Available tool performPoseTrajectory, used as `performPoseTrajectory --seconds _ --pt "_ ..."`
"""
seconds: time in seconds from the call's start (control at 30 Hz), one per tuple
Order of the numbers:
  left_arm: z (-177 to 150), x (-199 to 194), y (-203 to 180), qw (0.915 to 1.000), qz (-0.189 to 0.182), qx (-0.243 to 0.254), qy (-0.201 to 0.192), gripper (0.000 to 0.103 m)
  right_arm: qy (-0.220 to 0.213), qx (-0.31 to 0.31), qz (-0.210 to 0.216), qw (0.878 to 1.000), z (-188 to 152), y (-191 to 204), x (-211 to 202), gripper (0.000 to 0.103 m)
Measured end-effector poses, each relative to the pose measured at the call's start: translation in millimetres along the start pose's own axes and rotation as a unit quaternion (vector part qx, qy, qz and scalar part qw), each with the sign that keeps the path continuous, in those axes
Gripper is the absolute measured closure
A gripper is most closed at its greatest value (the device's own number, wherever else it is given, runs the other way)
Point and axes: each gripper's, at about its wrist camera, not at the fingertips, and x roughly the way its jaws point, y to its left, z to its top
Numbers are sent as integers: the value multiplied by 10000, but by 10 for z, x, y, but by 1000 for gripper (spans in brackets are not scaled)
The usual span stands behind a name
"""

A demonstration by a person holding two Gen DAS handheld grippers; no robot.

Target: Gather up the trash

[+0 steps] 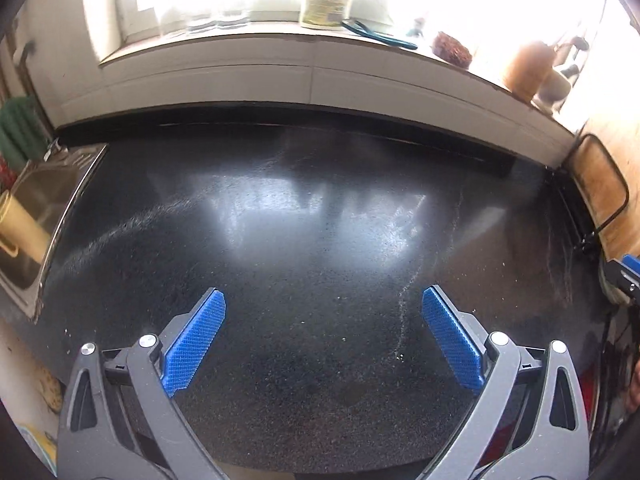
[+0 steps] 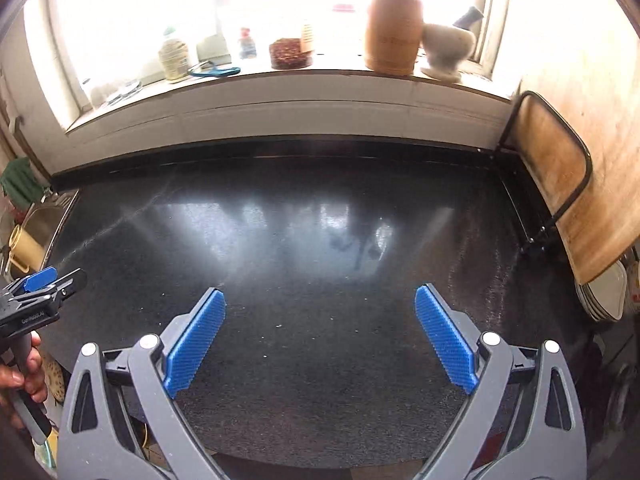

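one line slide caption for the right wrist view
Open right gripper above a dark countertop, wooden utensil holder on the sill.

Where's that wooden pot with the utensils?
The wooden utensil holder stands on the windowsill, right side of the right wrist view, beside the stone mortar.

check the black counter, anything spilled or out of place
Nothing big. The black counter carries only a few pale crumbs and a thin whitish streak of residue. Both the left gripper and right gripper have jaws open, holding nothing.
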Motion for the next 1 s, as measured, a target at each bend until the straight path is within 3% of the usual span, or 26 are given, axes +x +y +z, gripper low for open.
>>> performPoseTrajectory --seconds 1.0 --pt "11 51 -150 9996 144 175 164 7 119 -47 173 9998 101 -22 134 10"
